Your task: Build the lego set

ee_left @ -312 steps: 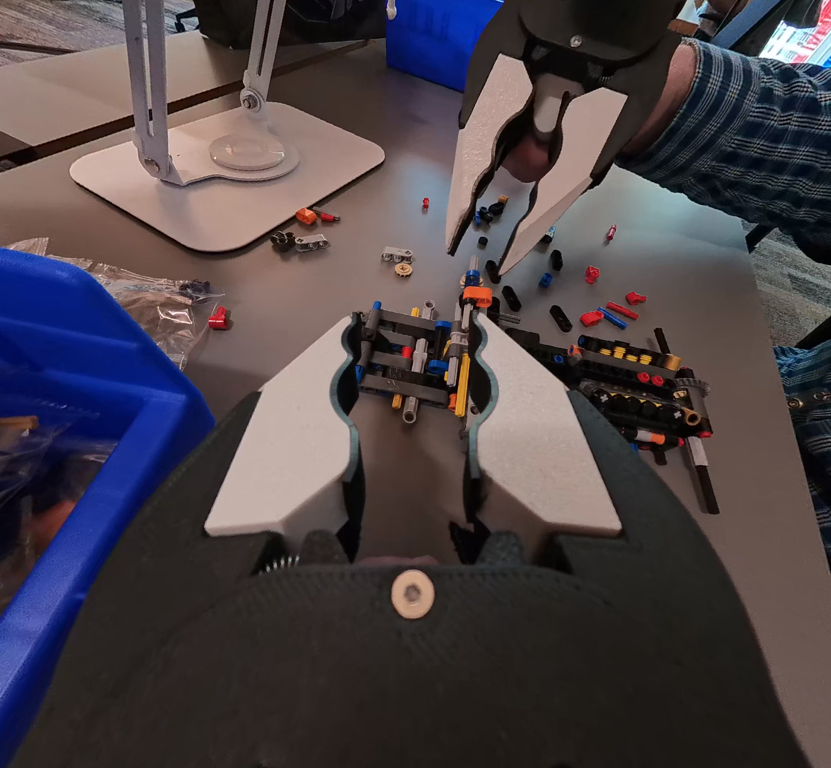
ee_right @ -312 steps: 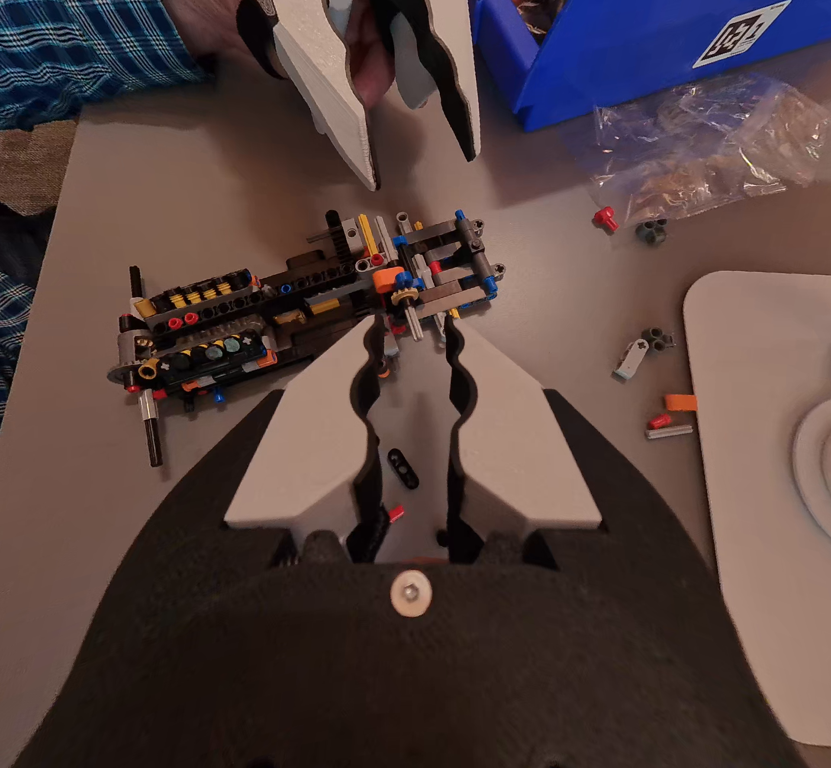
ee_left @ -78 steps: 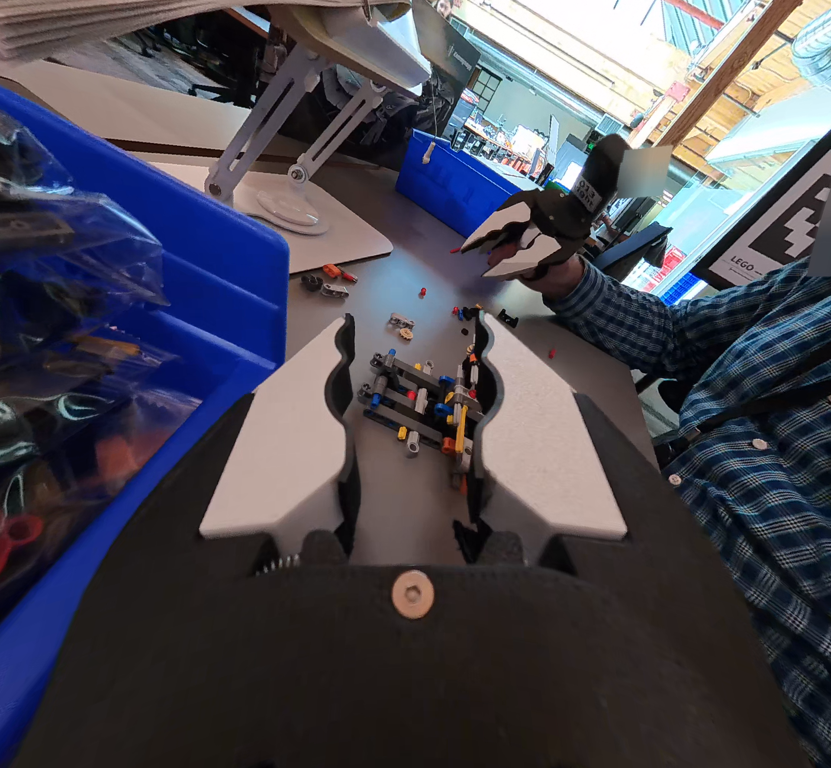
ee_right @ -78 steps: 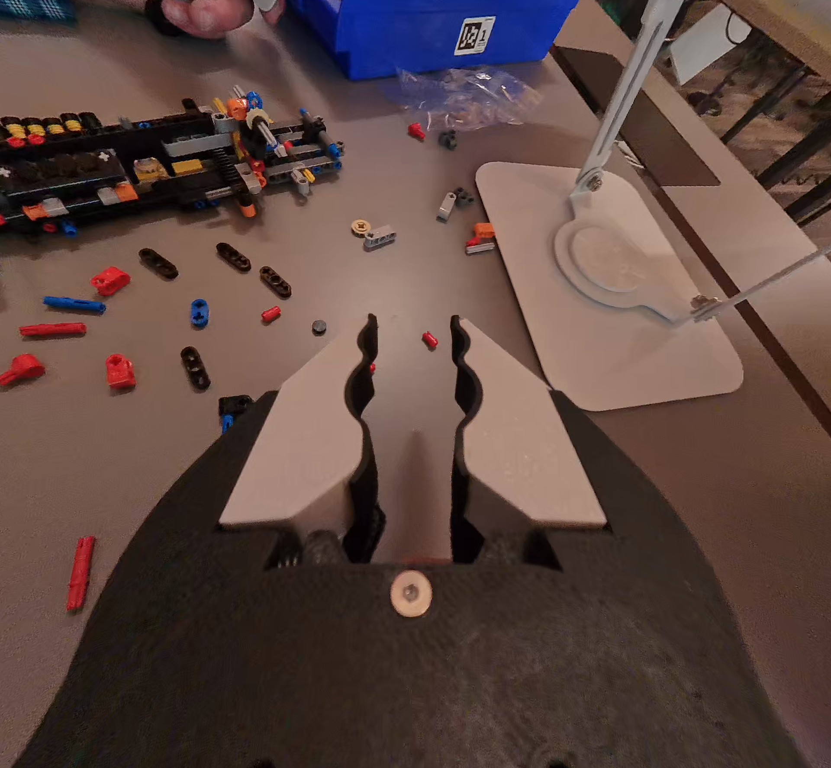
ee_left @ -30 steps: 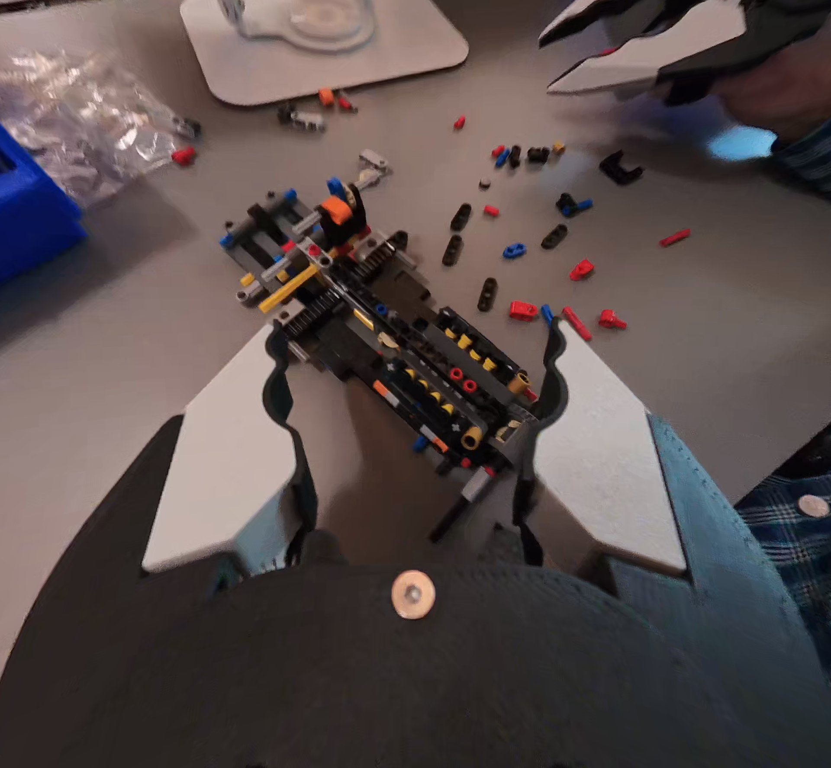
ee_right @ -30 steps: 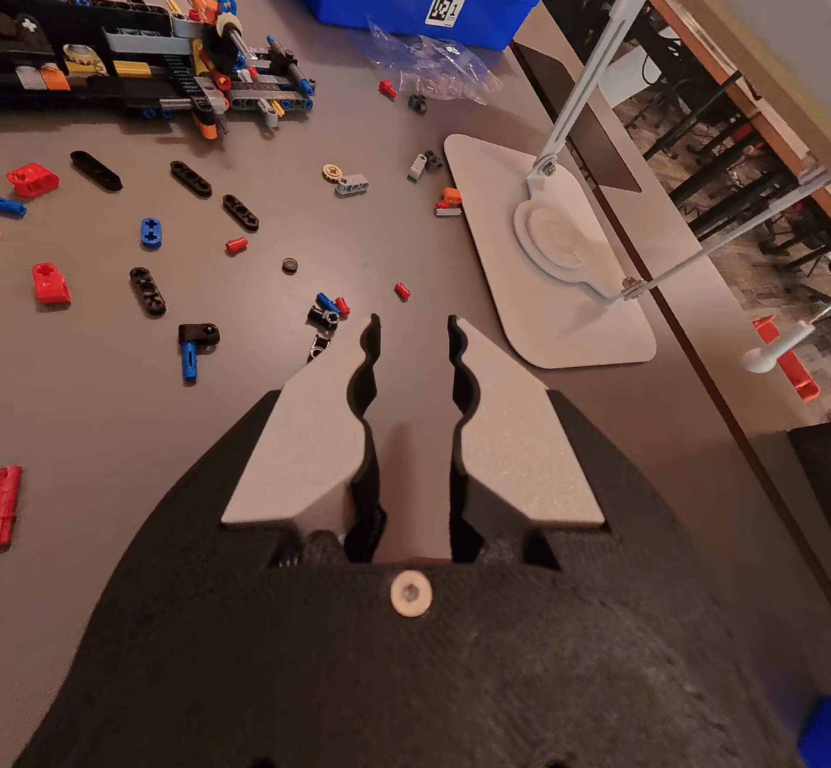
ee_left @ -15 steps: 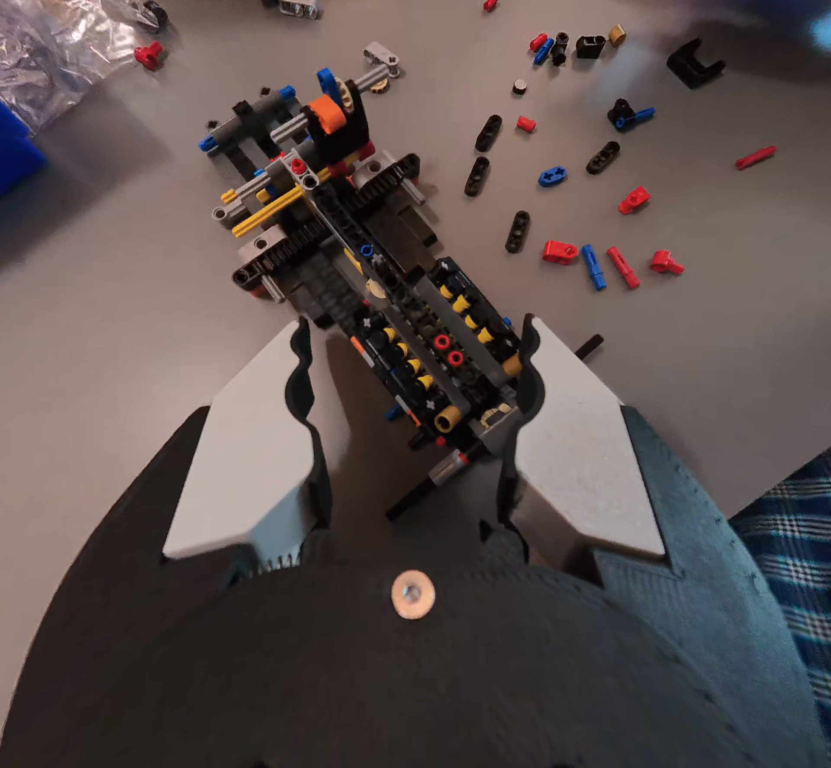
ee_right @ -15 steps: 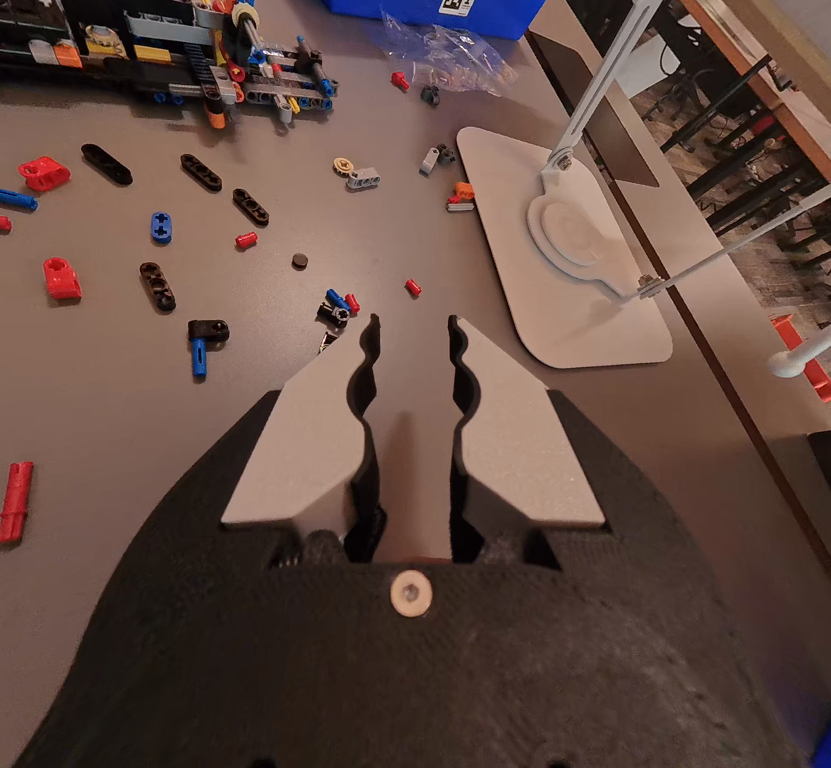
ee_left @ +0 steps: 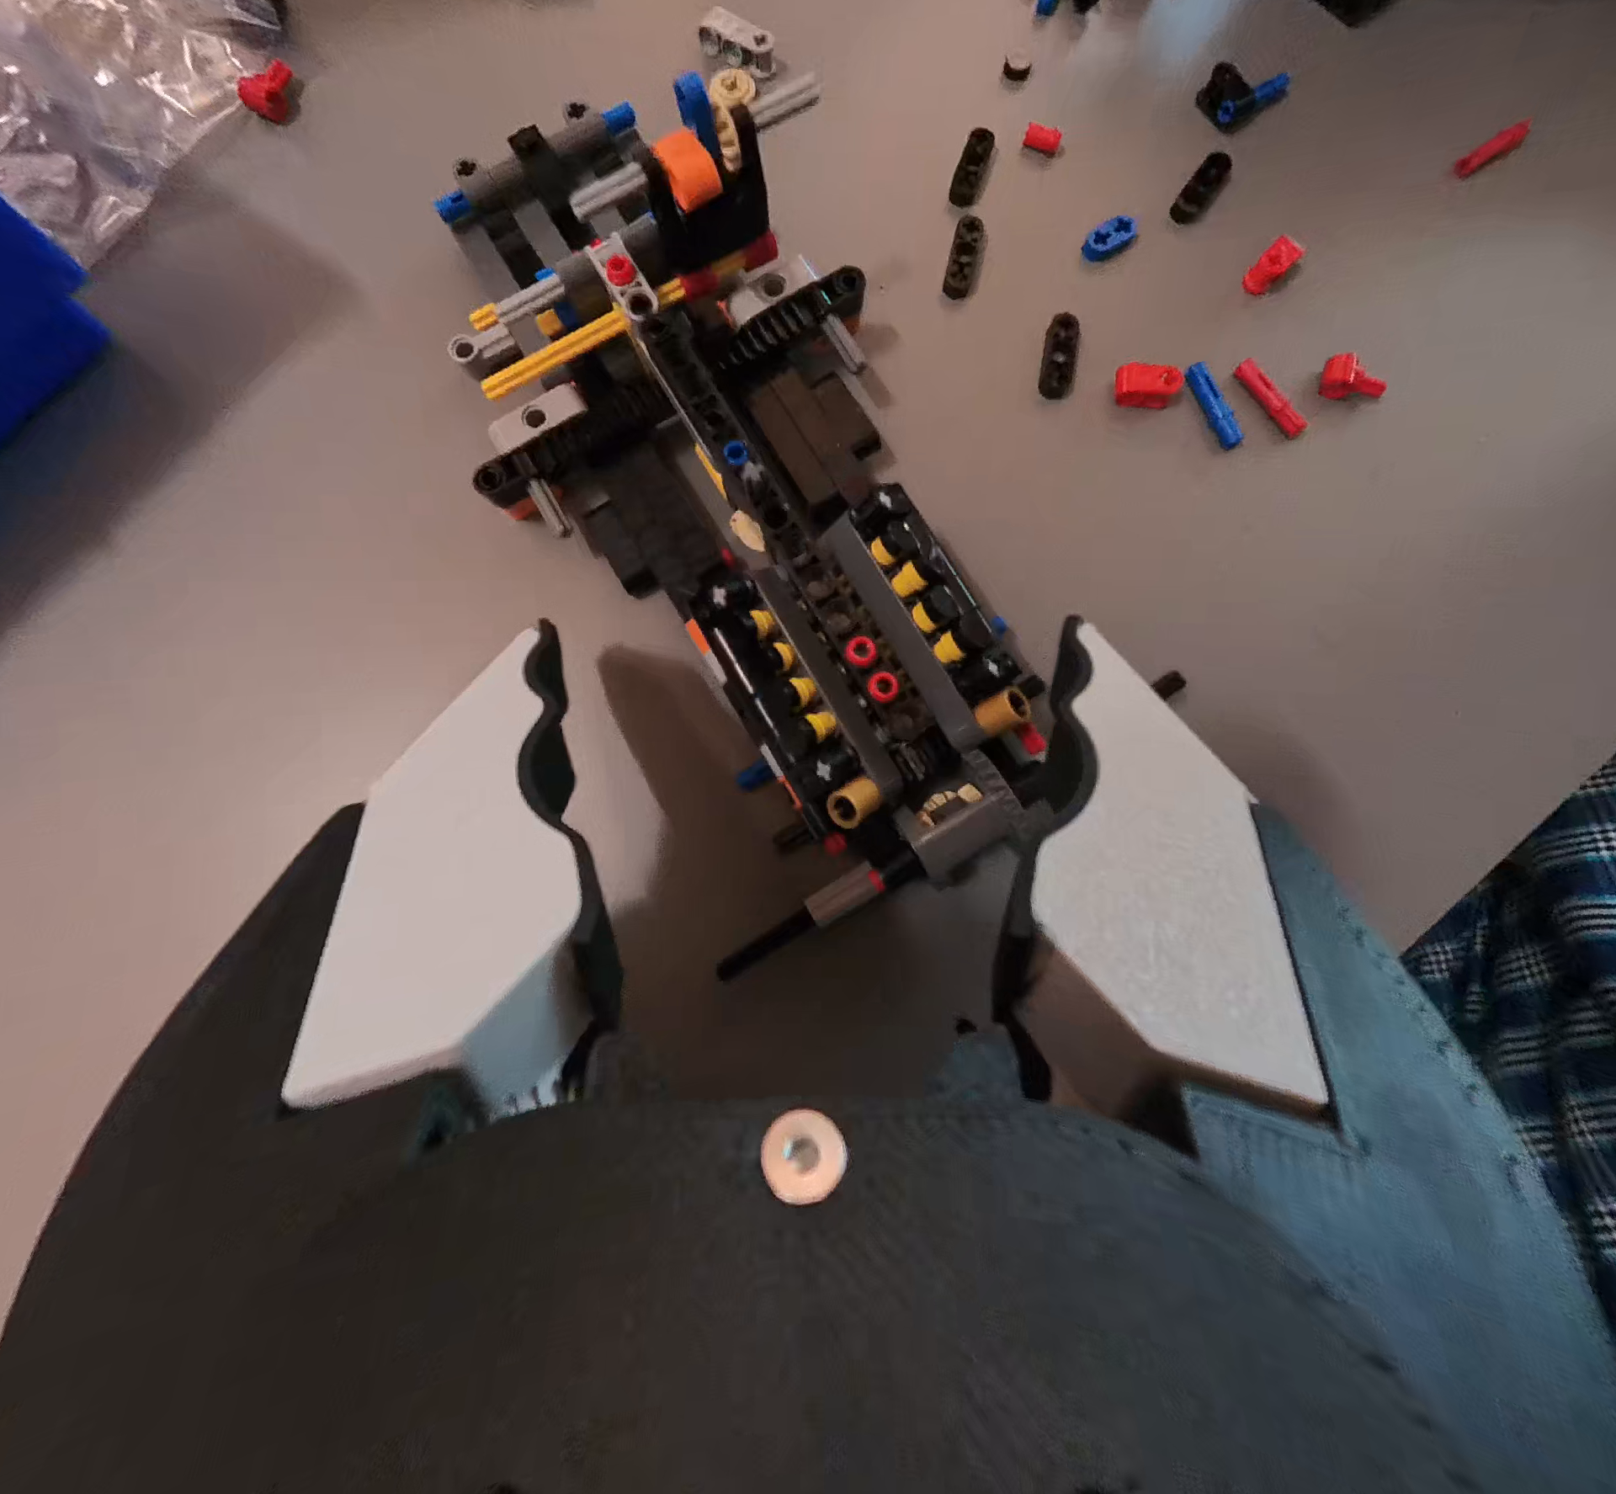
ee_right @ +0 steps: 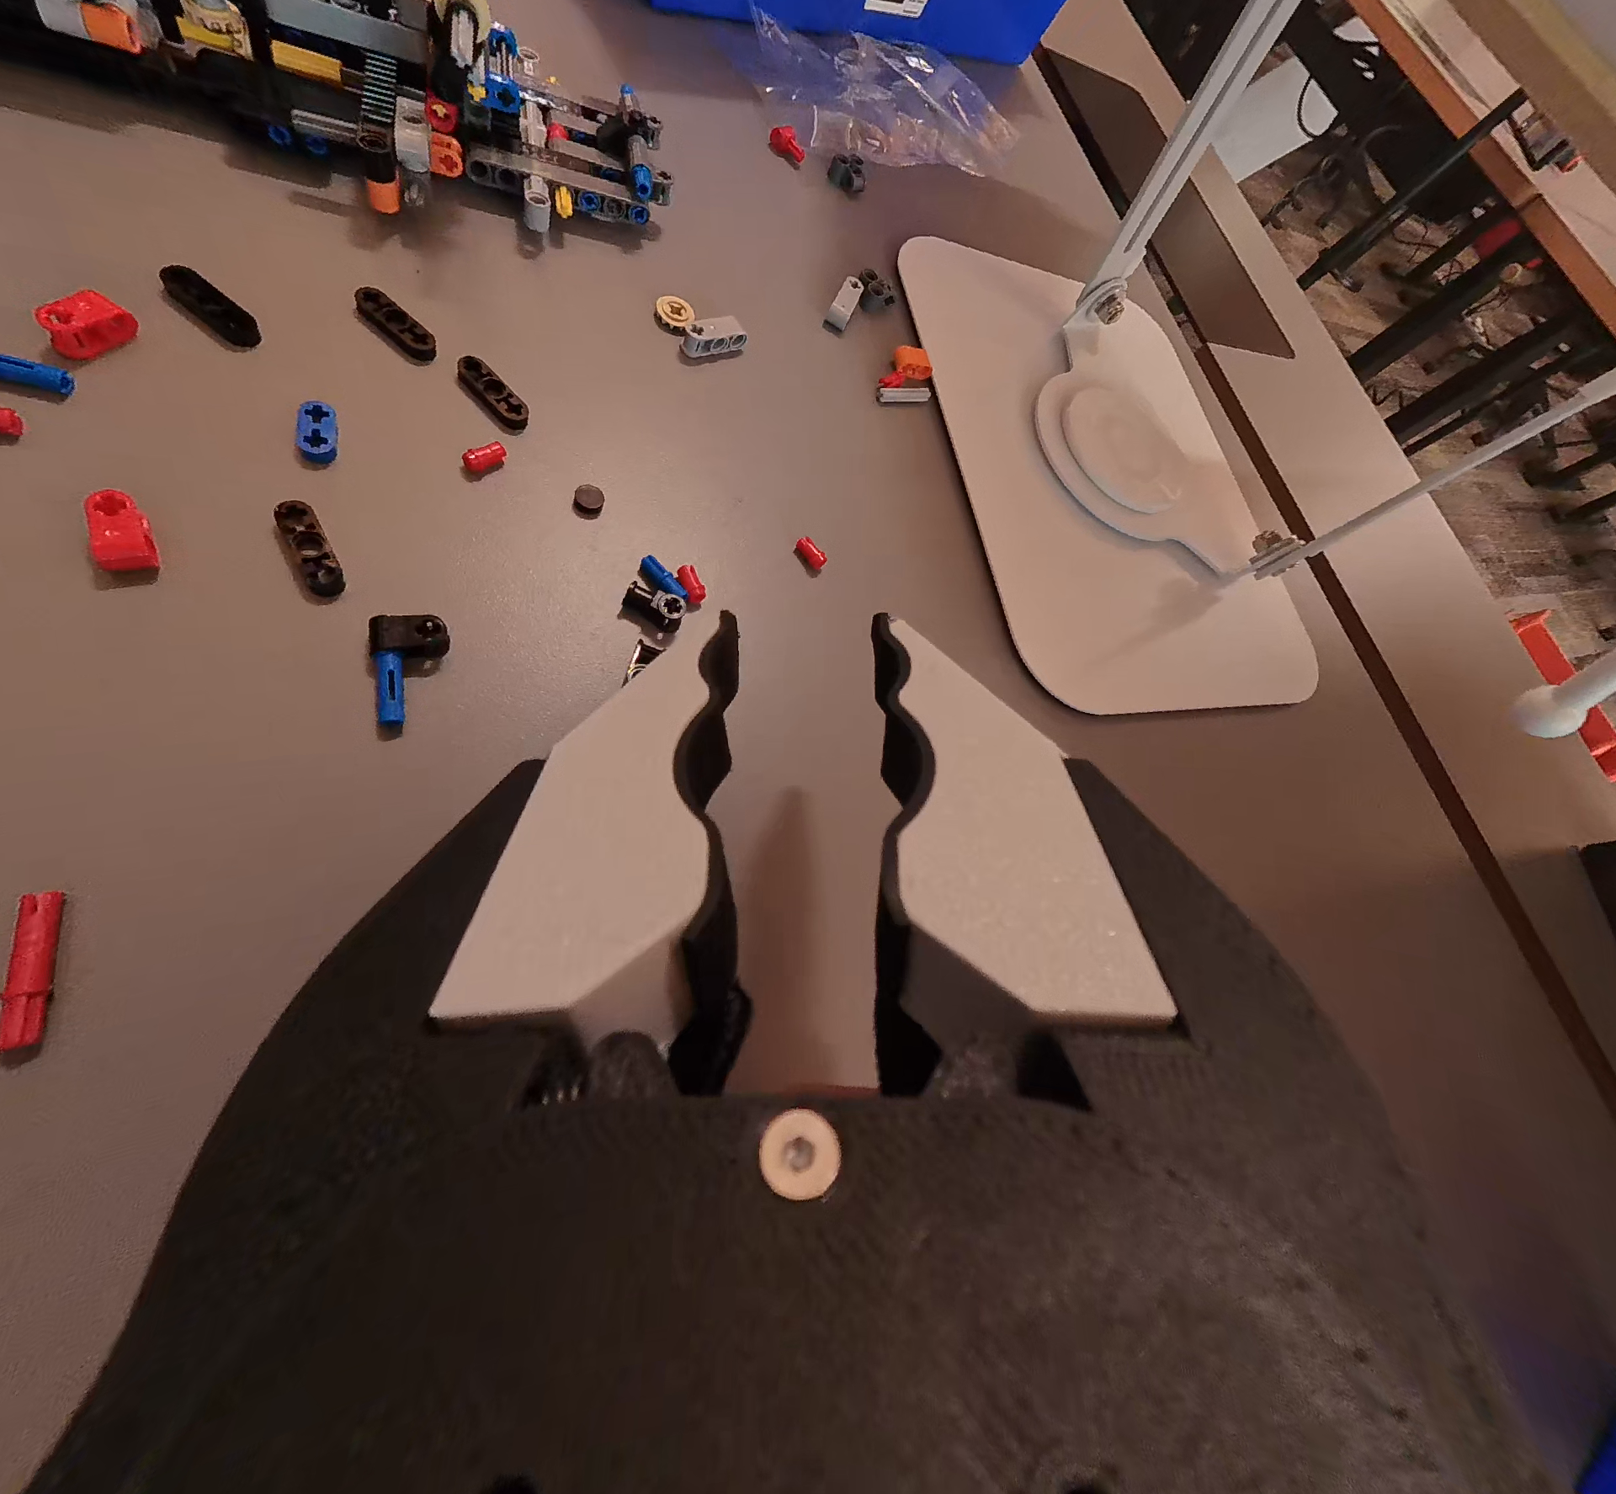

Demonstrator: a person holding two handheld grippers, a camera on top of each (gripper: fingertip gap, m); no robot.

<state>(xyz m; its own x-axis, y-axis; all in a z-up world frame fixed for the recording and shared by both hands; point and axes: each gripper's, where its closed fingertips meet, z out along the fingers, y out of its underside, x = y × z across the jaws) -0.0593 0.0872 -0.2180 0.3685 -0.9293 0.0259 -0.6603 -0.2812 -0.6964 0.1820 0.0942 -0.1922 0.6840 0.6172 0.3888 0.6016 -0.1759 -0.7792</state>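
Far left in the left wrist view, a clear plastic bag (ee_left: 96, 44) lies beside the corner of a blue bin (ee_left: 35, 315). Next comes the half-built lego model (ee_left: 743, 490), a long dark frame with yellow, red and orange fittings, lying slantwise on the grey table (ee_left: 219, 621). The left hand-held gripper (ee_left: 804, 665) has its fingers wide apart around the model's near end; the right-side finger (ee_left: 1137, 840) is touching or just beside that end, the other finger stands clear. Over the last second this hand-held gripper has dropped closer and swung more squarely over the model, so more of the frame now sits between the fingers. That looks like the start of a grasp to steady or turn the model, though nothing is clamped yet.

To the right, loose pieces are scattered: black links (ee_left: 971, 166), a blue connector (ee_left: 1109, 238), red pins (ee_left: 1268, 398).

In the right wrist view, the right hand-held gripper (ee_right: 804, 639) hangs empty with a narrow gap between its fingers, just beside a small cluster of black, blue and red pins (ee_right: 665, 591). It has barely shifted in the last second. It seems poised to pick the next piece. A white stand base (ee_right: 1137, 577) sits further right.
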